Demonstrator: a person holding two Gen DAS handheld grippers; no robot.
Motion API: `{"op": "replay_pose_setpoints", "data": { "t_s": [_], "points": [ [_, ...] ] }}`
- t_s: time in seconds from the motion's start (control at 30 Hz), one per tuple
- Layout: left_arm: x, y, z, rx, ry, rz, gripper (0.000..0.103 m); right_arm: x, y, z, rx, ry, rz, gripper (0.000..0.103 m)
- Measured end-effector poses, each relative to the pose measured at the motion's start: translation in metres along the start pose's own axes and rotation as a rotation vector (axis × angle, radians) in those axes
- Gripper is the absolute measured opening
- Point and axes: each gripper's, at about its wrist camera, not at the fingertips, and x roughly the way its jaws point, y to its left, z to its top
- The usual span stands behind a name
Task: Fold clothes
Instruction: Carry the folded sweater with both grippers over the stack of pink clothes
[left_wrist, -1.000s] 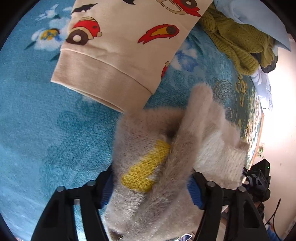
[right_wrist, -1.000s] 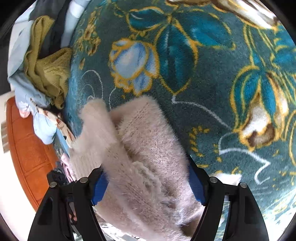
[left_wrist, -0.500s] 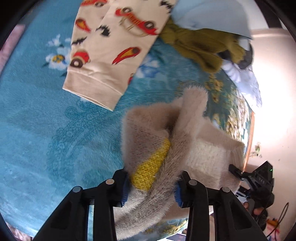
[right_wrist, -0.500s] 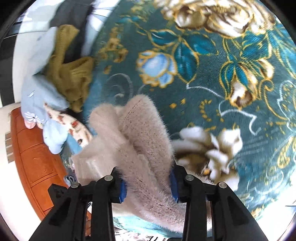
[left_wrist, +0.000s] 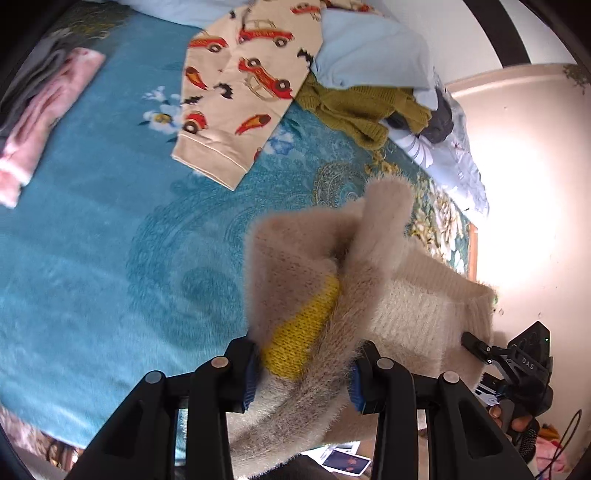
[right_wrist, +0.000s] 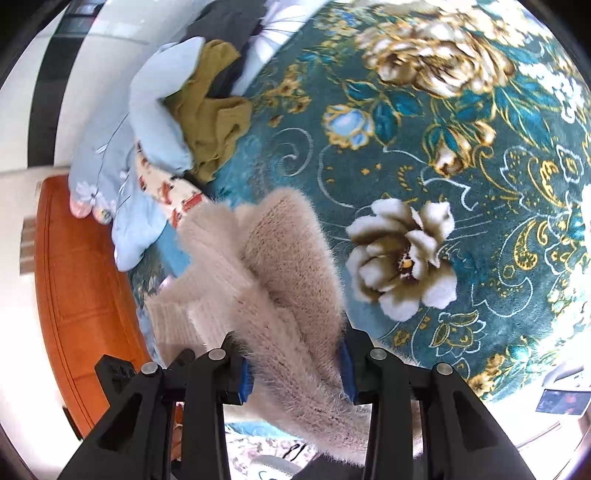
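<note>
A fluffy beige sweater (left_wrist: 369, 266) with a yellow knit patch (left_wrist: 303, 332) hangs lifted above the blue floral blanket (left_wrist: 110, 229). My left gripper (left_wrist: 301, 373) is shut on a bunched fold of it, blue pads pressing both sides. In the right wrist view the same beige sweater (right_wrist: 280, 266) is bunched between the pads of my right gripper (right_wrist: 295, 363), which is shut on it. The right gripper's black body (left_wrist: 517, 365) shows at the sweater's far edge in the left wrist view.
A cream garment with a red car print (left_wrist: 240, 96), an olive knit (left_wrist: 362, 107) and light blue clothes (left_wrist: 365, 48) lie heaped at the far side. A folded pink item (left_wrist: 40, 122) rests at the left. An orange wooden bed frame (right_wrist: 81, 288) borders the blanket.
Both grippers closed on the sweater's folds and rose, lifting it off the blanket. More of the bed and the clothes heap has come into view.
</note>
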Motion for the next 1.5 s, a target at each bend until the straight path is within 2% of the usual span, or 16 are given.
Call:
{"op": "replay_pose_setpoints", "data": {
  "t_s": [0.17,0.3,0.47,0.6,0.8,1.0,1.27,1.5],
  "points": [
    [-0.057,-0.001,-0.018,-0.019,-0.139,0.019,0.040,-0.003,0.030,-0.001,-0.133,0.039,0.088,0.038],
    [-0.105,0.004,-0.041,-0.060,-0.249,0.063,0.040,0.000,0.066,-0.007,-0.242,0.088,0.163,0.038],
    [-0.158,0.024,-0.072,-0.144,-0.361,0.122,0.040,0.014,0.113,-0.031,-0.381,0.173,0.234,0.038],
    [-0.187,0.043,-0.091,-0.187,-0.425,0.137,0.040,0.022,0.143,-0.055,-0.477,0.223,0.256,0.038],
    [-0.207,0.076,-0.100,-0.254,-0.436,0.131,0.040,0.031,0.170,-0.079,-0.535,0.251,0.272,0.038],
    [-0.216,0.111,-0.081,-0.252,-0.423,0.119,0.040,0.053,0.196,-0.095,-0.551,0.269,0.243,0.038],
    [-0.235,0.189,-0.017,-0.242,-0.355,0.055,0.040,0.106,0.259,-0.110,-0.532,0.267,0.163,0.038],
    [-0.267,0.258,0.038,-0.230,-0.318,0.057,0.040,0.172,0.332,-0.132,-0.514,0.309,0.109,0.038]
  ]
}}
